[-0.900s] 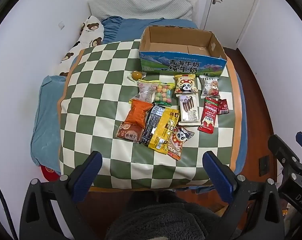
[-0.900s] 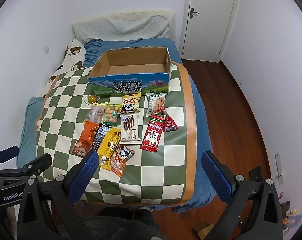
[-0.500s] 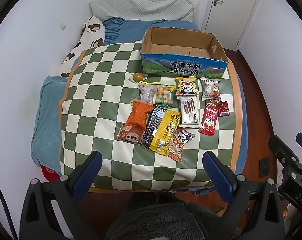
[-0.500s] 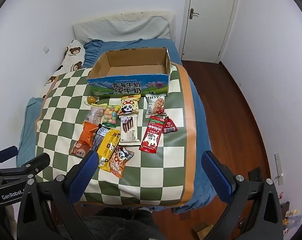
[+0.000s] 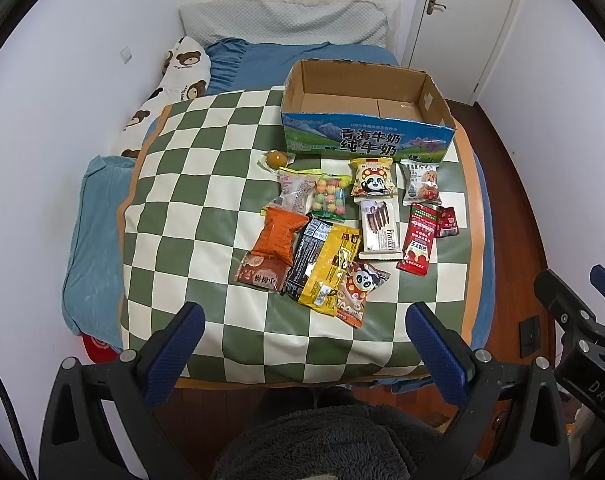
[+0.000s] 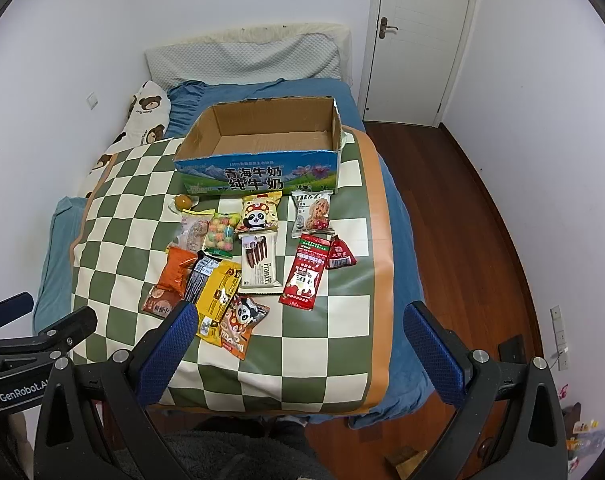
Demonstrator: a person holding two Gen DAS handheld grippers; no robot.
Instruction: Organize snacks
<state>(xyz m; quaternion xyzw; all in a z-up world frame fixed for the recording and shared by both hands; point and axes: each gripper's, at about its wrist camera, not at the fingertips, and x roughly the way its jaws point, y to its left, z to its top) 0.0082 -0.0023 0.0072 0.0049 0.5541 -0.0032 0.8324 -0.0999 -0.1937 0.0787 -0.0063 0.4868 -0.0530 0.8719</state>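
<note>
- Both tongs, left tongs point(image 5: 302, 334) and right tongs point(image 6: 300, 334), are spread and hold nothing, hanging off the bed's foot.
- The panda snack packet point(image 6: 240, 326) lies nearest, ahead of the right tongs, long axis pointing toward the cardboard box point(image 6: 258, 174).

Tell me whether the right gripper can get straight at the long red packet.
Probably yes. The right gripper is open and empty, and the long red packet lies flat on the checkered mat ahead of it, uncovered, only touching the small red sachet.

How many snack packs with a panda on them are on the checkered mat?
2. One panda pack lies just in front of the cardboard box; the other panda pack lies at the near edge of the pile, partly under the yellow bag. Others may be hidden by overlaps.
</note>
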